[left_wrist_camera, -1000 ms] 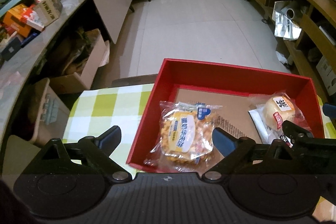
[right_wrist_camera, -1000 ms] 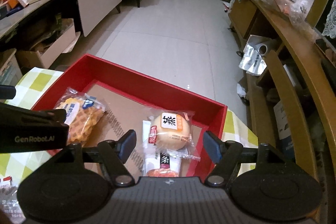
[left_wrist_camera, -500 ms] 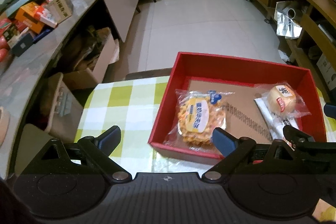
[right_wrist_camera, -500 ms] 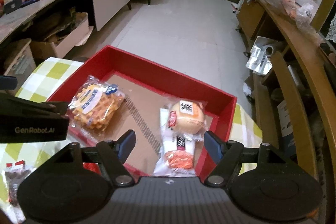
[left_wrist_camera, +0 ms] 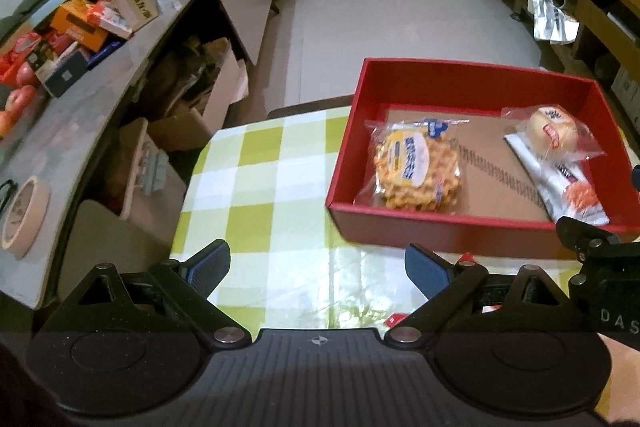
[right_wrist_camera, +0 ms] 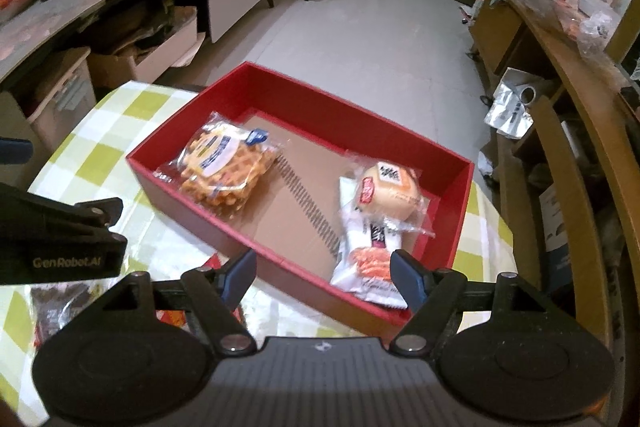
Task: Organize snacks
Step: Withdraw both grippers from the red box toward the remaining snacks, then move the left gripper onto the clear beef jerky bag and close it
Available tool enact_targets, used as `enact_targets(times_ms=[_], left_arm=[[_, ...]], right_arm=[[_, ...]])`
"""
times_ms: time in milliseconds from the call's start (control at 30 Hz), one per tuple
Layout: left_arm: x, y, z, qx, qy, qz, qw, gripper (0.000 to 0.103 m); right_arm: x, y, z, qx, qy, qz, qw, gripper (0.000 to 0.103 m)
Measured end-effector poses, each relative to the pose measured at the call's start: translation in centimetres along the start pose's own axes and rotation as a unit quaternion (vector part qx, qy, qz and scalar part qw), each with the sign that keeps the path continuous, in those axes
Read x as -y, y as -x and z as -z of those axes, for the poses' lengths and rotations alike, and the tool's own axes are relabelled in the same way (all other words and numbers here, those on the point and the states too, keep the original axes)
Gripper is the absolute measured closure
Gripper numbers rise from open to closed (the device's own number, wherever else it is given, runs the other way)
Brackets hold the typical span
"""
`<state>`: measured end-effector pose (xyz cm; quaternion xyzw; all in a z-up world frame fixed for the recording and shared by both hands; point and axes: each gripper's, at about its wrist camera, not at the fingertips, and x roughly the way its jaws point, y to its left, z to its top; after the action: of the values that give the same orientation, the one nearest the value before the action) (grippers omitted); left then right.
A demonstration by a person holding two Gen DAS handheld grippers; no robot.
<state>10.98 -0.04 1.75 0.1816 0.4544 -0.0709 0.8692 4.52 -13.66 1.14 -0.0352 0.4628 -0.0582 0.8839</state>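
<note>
Right wrist only — dark snack packet [right_wrist_camera: 60, 301] beside red box [right_wrist_camera: 224, 227], grippers empty.

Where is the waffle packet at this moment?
In both wrist views the waffle packet lies in the left part of the red box, against its near wall, apart from the bun packet on the right.

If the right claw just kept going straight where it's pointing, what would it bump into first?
Probably the near wall of the red box, which lies right ahead of the open right claw. If it passed above the wall, the white snack packet inside comes next. Depth is hard to judge.
</note>
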Motion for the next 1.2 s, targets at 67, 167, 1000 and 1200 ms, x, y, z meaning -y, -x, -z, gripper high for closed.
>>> enact_targets(times_ms=[67,167,1000,1200], left_arm=[[-0.2,0.1,0.4,-0.004,0.001,0.0,1.0,0.006],[-0.3,0.4,1.1,-0.005,-0.004,-0.004,1.0,0.006],[-0.9,0.6,6.9,-0.047,-0.04,-0.018,0.9979,0.006],[-2.7,-0.5,8.1,-0.083,-0.009,0.0,0.9965,0.006]], right_arm=[[-0.4,0.1,0.4,-0.004,0.005,-0.003,1.0,0.023],[-1.0,0.1,0.9,-0.01,0.01,-0.007,1.0,0.023],[-3.4,-0.4,3.6,-0.056,0.038,-0.033,0.997,0.021],[-4.2,-0.3,3.6,-0.057,0.041,-0.045,0.997,0.02]])
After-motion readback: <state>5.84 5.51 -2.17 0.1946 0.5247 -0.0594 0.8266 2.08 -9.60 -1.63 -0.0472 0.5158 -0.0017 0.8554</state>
